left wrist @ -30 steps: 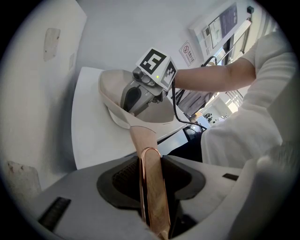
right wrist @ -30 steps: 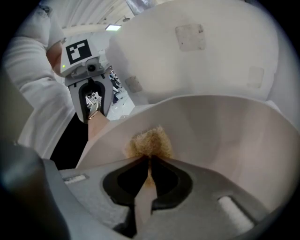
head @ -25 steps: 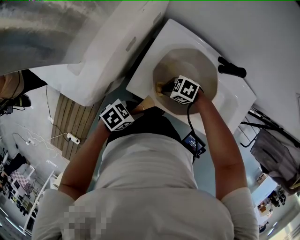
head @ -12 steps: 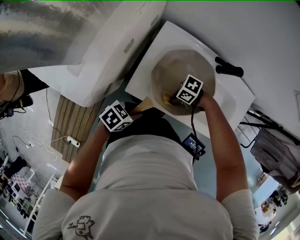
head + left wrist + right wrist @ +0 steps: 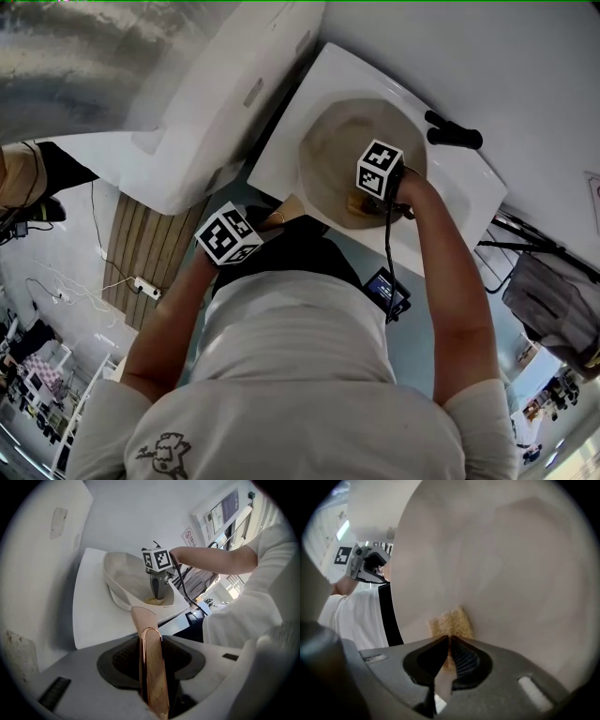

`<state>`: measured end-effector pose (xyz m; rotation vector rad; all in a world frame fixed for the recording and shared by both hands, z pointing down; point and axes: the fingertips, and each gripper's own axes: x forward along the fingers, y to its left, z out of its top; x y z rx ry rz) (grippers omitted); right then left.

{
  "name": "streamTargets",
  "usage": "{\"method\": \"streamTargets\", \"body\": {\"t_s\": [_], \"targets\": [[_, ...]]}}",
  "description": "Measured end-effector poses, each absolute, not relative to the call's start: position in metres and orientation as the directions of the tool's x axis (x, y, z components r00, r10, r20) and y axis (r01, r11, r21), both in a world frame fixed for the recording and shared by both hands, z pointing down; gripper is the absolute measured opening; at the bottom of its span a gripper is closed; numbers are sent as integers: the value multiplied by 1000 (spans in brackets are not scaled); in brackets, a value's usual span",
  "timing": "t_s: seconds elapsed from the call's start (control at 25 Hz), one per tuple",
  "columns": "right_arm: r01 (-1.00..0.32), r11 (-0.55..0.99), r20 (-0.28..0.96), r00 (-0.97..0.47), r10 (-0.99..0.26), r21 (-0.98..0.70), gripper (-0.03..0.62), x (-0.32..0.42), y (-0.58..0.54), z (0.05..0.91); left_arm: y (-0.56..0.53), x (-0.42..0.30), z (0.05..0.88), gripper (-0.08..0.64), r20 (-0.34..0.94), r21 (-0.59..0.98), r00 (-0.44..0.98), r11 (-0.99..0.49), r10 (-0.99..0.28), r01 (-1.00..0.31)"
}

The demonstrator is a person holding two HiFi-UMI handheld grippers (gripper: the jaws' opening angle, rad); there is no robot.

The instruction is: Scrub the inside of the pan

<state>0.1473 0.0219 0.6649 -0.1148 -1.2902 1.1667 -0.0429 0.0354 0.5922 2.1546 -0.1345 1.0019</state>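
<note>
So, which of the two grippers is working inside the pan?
The right gripper: its fingers pinch the yellow sponge against the inner wall of the pan. The left gripper only holds the handle, outside.

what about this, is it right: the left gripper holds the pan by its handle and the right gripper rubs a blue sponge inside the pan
Not quite: the sponge is yellow, not blue, as the right gripper view shows. The rest holds: the left gripper is shut on the handle of the pan, and the right gripper presses the sponge on the pan's inside.
</note>
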Motion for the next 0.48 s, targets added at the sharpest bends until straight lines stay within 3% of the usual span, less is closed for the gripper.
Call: {"method": "streamTargets", "body": {"t_s": [0.24,0.48], "targets": [[-626,578,697,75,713,-524,23,187,12,665,36,-42,590,152,685,594,701,-710,198,-379],[-589,720,728,300,617,-367,23,219,-12,657,36,-43,588,152,680,596,706,-709,198,-376]]}}
